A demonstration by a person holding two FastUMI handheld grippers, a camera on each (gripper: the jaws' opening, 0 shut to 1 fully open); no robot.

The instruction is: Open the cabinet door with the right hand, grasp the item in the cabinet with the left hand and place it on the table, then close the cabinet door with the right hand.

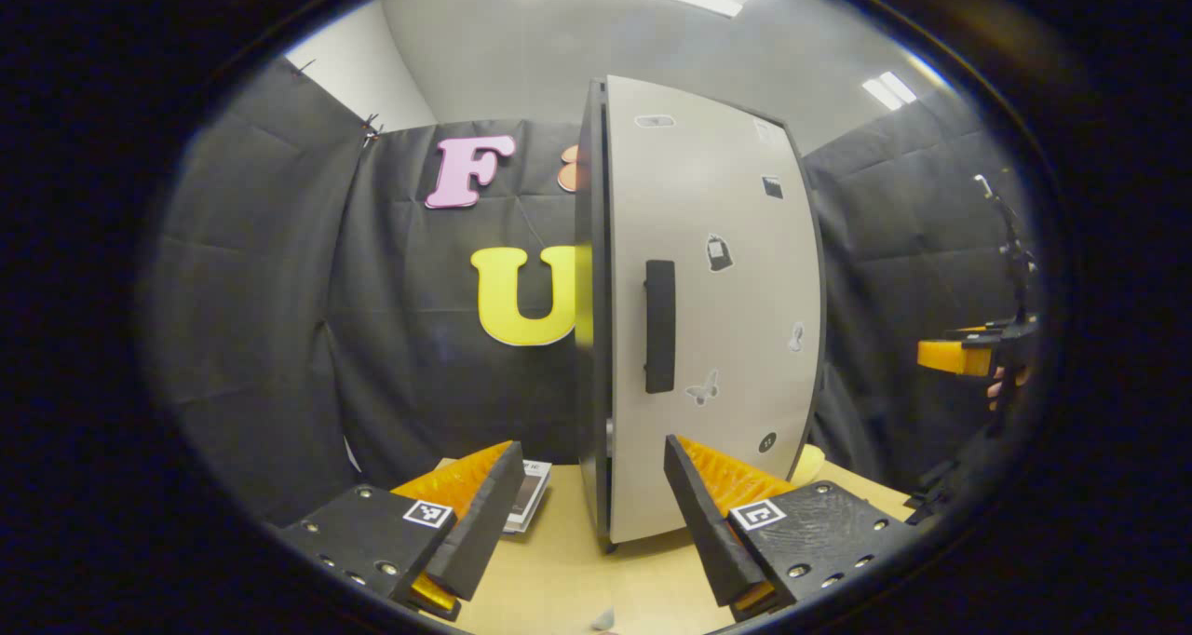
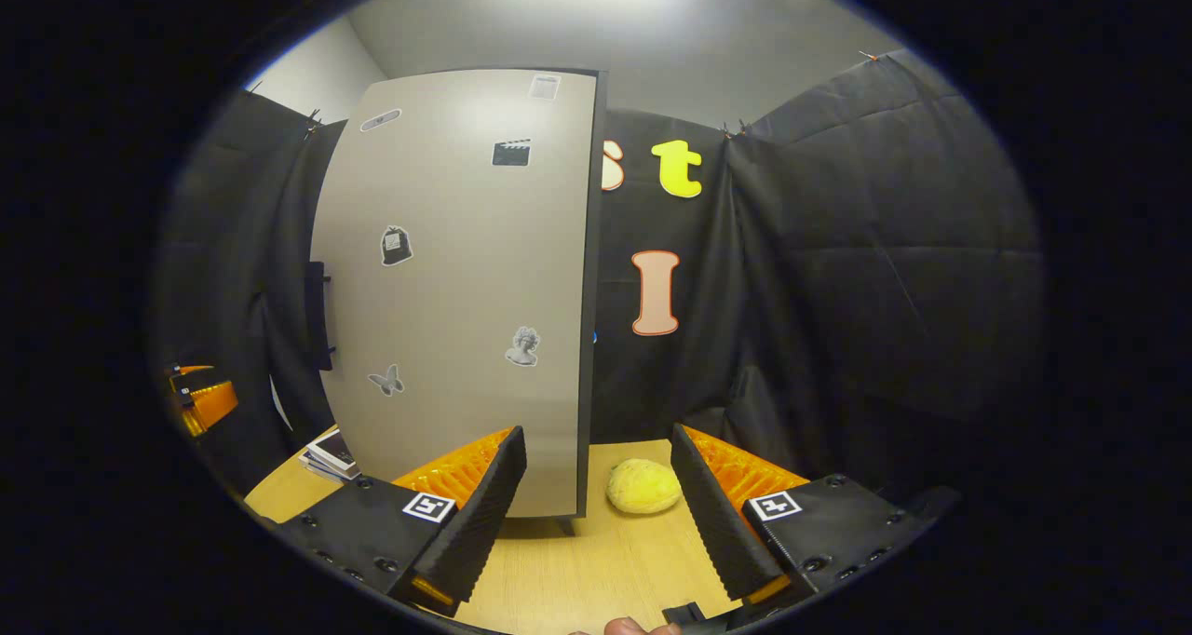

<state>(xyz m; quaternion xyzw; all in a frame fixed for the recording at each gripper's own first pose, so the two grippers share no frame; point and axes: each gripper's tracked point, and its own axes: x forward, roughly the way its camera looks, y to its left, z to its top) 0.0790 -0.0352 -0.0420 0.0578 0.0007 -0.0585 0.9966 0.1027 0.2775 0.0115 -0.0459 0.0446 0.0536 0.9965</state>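
Observation:
A tall cabinet [image 1: 590, 337] stands on the wooden table [image 1: 559, 570]. Its pale door [image 1: 717, 318] carries small stickers and a black handle [image 1: 659, 326], and it lies against the cabinet body, looking shut. My left gripper [image 1: 591, 453] hangs open in front of the door's handle edge, holding nothing. My right gripper [image 2: 598, 435] is open too, facing the door [image 2: 456, 290] near its right edge. A round yellow item [image 2: 643, 486] lies on the table just right of the cabinet; a sliver of the item [image 1: 808, 463] peeks out behind the door. The cabinet's inside is hidden.
A small stack of booklets [image 1: 526, 495] lies on the table left of the cabinet, also the booklets [image 2: 328, 456]. The right gripper [image 1: 968, 351] and its hand show at the far right, the left gripper [image 2: 200, 402] at the far left. Black cloth walls close in behind.

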